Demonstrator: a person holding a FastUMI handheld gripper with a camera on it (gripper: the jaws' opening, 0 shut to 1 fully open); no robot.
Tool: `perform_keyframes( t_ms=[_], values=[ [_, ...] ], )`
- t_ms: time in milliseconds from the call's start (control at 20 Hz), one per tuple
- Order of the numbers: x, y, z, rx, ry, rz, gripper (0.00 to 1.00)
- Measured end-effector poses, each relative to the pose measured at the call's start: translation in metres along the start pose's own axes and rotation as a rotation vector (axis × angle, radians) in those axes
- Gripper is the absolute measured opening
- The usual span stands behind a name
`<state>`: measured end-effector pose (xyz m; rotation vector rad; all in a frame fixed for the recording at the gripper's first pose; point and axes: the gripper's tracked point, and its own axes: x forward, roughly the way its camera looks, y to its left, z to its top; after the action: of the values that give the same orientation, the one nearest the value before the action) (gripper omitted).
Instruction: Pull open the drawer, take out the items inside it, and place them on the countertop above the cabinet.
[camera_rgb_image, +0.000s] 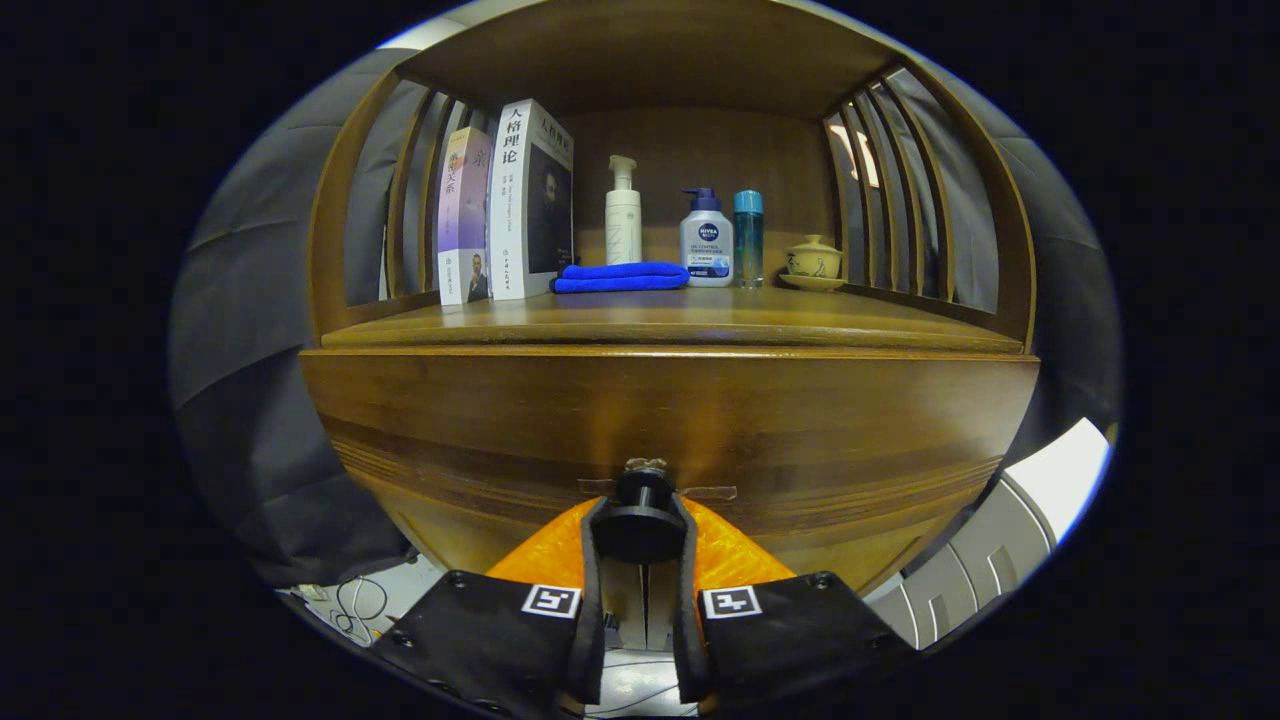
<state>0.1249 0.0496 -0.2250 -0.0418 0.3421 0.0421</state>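
Tongs (640, 525): I see my 2 fingers closed tight on the drawer knob (640, 520).
Drawer (660, 430): shut, right in front of me.
Tabletop (660, 325): above the drawer, with 2 books (505, 205), a blue cloth (620, 277), 3 bottles (706, 240).

Brown wooden cabinet (660, 400), black drawer knob (640, 525), blue folded cloth (620, 277), white pump bottle (623, 212), teal bottle (747, 238)
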Motion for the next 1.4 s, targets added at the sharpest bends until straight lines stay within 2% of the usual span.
perform_keyframes(
  t_ms=[850,1400],
  values=[
    [-0.087,0.006,-0.029,-0.072,-0.045,0.017,0.3],
    [-0.109,0.008,-0.041,-0.097,-0.059,0.051,0.3]
  ],
)
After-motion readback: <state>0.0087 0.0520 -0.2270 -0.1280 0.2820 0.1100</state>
